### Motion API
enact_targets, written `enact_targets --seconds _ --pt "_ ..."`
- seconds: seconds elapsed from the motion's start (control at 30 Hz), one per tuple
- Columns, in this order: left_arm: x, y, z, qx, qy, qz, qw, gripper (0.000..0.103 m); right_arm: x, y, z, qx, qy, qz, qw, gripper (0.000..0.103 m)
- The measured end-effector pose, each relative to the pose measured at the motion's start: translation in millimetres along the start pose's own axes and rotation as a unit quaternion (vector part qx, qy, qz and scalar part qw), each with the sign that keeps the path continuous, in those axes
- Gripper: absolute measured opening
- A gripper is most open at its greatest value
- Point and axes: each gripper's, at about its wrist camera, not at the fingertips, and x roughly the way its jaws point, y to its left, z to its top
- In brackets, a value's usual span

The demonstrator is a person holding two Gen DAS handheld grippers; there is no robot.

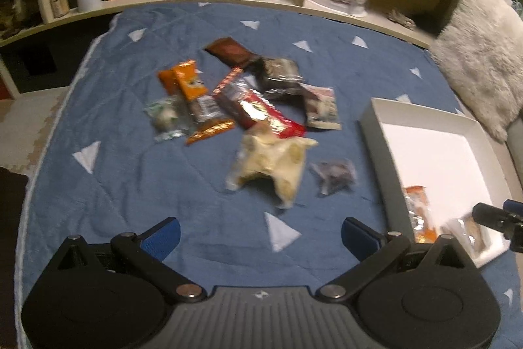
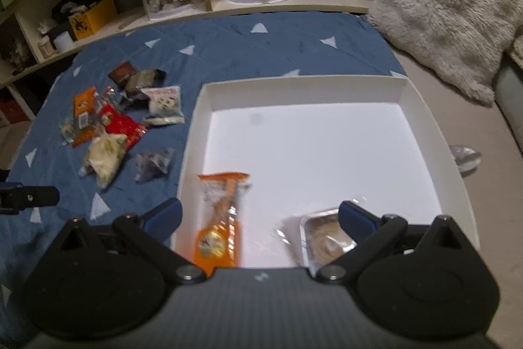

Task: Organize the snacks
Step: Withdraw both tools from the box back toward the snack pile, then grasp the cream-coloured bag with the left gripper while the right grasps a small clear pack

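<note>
Room: low wooden shelving (image 1: pixel 268 0) runs along the back, with dolls in clear cases; a shaggy white cushion (image 2: pixel 441 5) sits off to my right.
Surface: a blue quilt (image 1: pixel 130 172) with pale triangles, spread flat, with everything I'm sorting on it.
Snack pile: a loose heap of wrapped snacks (image 1: pixel 242 97) lies on the quilt well ahead of my left gripper, orange, red, brown and clear packets overlapping one another.
Nearest loose packets: a crumpled cream-coloured packet (image 1: pixel 274 165) lies closest to my left tool, straight ahead of the gap between its fingers; a small dark packet (image 1: pixel 335 177) sits just beside it, toward the box.
White box: a shallow white box (image 2: pixel 434 159) lies to the right of the pile, directly under and ahead of my right gripper.
In the box: an orange packet (image 2: pixel 219 224) lies by the near left wall, between my right tool's fingers but below them; a clear-wrapped foil tray snack (image 2: pixel 323 234) lies at the near edge, partly behind my right-hand blue pad.
Left gripper (image 1: pixel 260 233): fingers spread wide above the quilt, nothing between them.
Right gripper (image 2: pixel 260 218): fingers likewise spread wide over the near part of the box, nothing held.
Blur: both views are smeared, so I can't read any labels.
</note>
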Motion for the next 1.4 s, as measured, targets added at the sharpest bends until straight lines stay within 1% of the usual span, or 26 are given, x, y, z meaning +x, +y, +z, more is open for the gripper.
enact_targets --seconds 0.13,0.23,0.3,0.4,0.53,0.63,0.77,0.87,0.9,0.93,1.0,1.07,1.13,1.27,1.37,1.4 --pt "4.5 18.9 5.7 -0.021 -0.005 0.009 0.9997 0.103 7.9 12.3 6.1 0.006 -0.005 0.019 1.0 0.102" --pt "8.1 29.5 10.8 -0.038 -0.01 0.001 0.9992 0.103 15.2 25.3 9.8 -0.003 -0.014 0.031 0.999 0.102" --pt "10.5 30.4 14.4 -0.04 -0.014 -0.01 0.999 0.103 20.3 36.2 11.0 -0.016 -0.023 0.039 0.999 0.102" --pt "16.8 21.7 21.3 -0.023 -0.025 -0.034 0.9989 0.103 27.4 51.9 11.5 -0.036 -0.03 0.051 0.998 0.102" --pt "33.3 9.5 31.0 0.007 -0.026 -0.055 0.9981 0.103 36.4 72.4 11.5 -0.064 -0.047 0.076 0.994 0.103" --pt "51.1 5.0 36.7 0.017 -0.022 -0.062 0.9977 0.103 47.9 86.1 10.1 -0.096 -0.056 0.087 0.99 0.103" --pt "77.2 5.2 39.8 0.025 -0.011 -0.063 0.9976 0.103 64.8 100.9 9.0 -0.153 -0.062 0.085 0.983 0.103" --pt "95.1 8.2 40.9 0.028 0.002 -0.06 0.9978 0.103 75.8 97.6 14.7 -0.152 -0.061 0.098 0.982 0.1" --pt "99.8 10.2 41.3 0.029 0.006 -0.062 0.9976 0.103 79.0 96.3 17.4 -0.145 -0.059 0.101 0.983 0.095" --pt "103.5 10.7 41.8 0.029 0.008 -0.064 0.9975 0.103 83.8 93.8 21.9 -0.135 -0.055 0.107 0.984 0.086" --pt "109.6 11.7 43.0 0.031 0.011 -0.068 0.9972 0.103 92.0 91.7 26.5 -0.117 -0.044 0.116 0.985 0.076" --pt "114.5 12.2 44.7 0.032 0.01 -0.069 0.997 0.103 99.9 91.6 29.1 -0.118 -0.032 0.12 0.985 0.073" --pt "119.5 11.1 46.7 0.034 0.008 -0.07 0.997 0.103 107.0 94.2 26.7 -0.13 -0.024 0.118 0.984 0.067" --pt "129.4 8.6 48.2 0.025 0.016 -0.075 0.9967 0.101 117.4 103.0 20.8 -0.158 -0.009 0.118 0.98 0.062" --pt "130.6 3.6 46.0 0.044 0.021 -0.068 0.9965 0.097 122.8 104.2 20.3 -0.155 -0.003 0.127 0.98 0.056" --pt "130.2 2.2 46.3 0.051 0.023 -0.062 0.9965 0.093 124.0 104.1 19.7 -0.156 -0.002 0.127 0.98 0.052"
